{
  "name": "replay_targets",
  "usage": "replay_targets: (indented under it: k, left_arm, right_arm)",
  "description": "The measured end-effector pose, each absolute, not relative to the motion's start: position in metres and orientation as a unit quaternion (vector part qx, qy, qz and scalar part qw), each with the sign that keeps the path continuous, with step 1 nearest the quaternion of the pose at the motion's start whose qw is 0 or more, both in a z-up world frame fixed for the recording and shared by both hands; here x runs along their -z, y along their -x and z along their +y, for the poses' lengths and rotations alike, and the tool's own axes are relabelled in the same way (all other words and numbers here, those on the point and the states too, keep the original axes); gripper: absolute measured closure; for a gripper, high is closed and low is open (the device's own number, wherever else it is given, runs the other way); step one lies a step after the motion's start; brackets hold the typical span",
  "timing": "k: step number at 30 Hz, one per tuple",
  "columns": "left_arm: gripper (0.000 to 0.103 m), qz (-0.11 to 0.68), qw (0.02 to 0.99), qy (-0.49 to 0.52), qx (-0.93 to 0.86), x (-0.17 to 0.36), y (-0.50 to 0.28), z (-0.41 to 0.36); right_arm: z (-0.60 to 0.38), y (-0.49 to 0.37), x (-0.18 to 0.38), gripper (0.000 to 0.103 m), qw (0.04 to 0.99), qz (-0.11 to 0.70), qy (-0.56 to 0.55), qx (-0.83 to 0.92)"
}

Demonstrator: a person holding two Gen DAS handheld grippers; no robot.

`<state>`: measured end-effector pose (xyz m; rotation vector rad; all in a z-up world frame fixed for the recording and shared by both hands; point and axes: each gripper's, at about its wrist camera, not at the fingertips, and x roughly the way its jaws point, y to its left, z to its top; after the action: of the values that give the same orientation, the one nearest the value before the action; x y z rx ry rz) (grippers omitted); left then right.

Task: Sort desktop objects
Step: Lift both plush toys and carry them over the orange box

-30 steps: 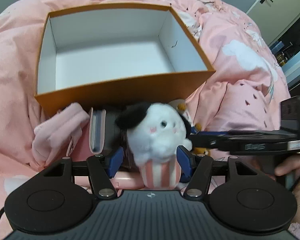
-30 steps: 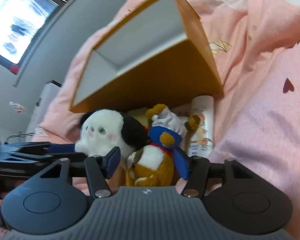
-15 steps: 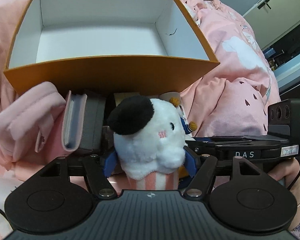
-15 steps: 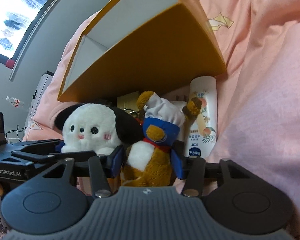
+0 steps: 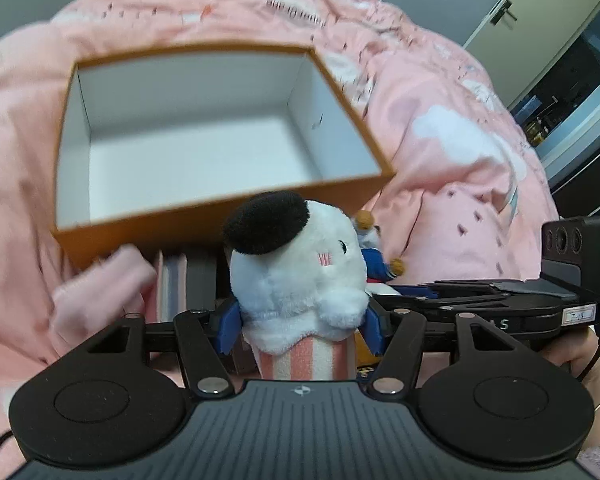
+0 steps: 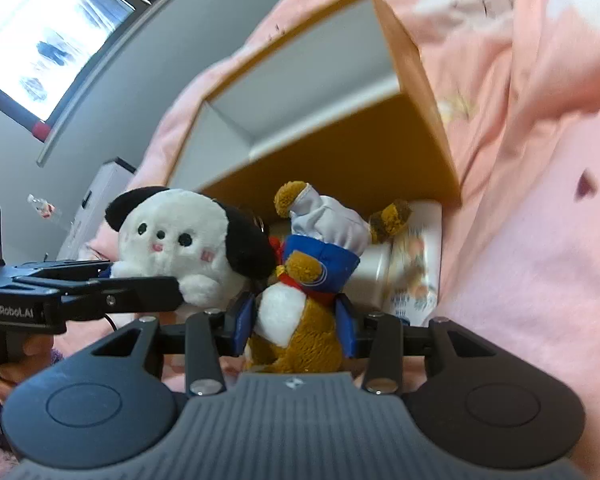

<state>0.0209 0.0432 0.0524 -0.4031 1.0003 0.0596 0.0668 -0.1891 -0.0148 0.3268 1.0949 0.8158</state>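
Observation:
A white plush dog [image 5: 296, 276] with black ears and a pink striped base sits between the blue pads [image 5: 228, 328] of my left gripper [image 5: 300, 328]. The jaws are closing and the pads press its sides. My right gripper [image 6: 296, 326] is closing too, pads pressing a brown plush toy [image 6: 296, 332] in a blue and white outfit. Both toys are just in front of an open orange box [image 5: 220, 208], white inside with nothing in it. Each gripper shows in the other's view, the left gripper [image 6: 80, 292] and the right gripper [image 5: 480, 304].
Everything lies on a rumpled pink blanket [image 5: 440, 160]. A white lotion tube [image 6: 420, 276] lies against the box's front wall behind the brown toy. A pink cloth [image 5: 100, 292] and a pink and grey case [image 5: 180, 280] lie left of the dog.
Both pairs of jaws have narrowed onto their toys. Both views dipped in close to the box half a second ago and have now pulled back up, with the toys still between the pads.

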Motion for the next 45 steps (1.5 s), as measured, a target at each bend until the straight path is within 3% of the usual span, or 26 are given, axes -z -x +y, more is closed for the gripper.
replay_targets:
  k: [12, 19, 33, 45]
  left_arm:
    - [0.034, 0.4, 0.898, 0.167, -0.081, -0.106, -0.037, 0.077]
    - [0.034, 0.393, 0.9, 0.141, -0.123, -0.113, -0.063, 0.108]
    - [0.034, 0.479, 0.856, 0.098, -0.17, -0.038, -0.136, 0.166]
    - [0.033, 0.514, 0.832, 0.02, -0.208, 0.001, -0.171, 0.177]
  right_arm:
    - [-0.18, -0.091, -0.067, 0.058, 0.812, 0.402, -0.127, -0.403]
    - [-0.145, -0.13, -0.095, 0.058, 0.824, 0.36, -0.122, -0.419]
    - [-0.031, -0.215, -0.022, 0.058, 0.78, 0.463, -0.061, -0.416]
    - [0.001, -0.255, 0.025, 0.058, 0.742, 0.525, -0.032, -0.417]
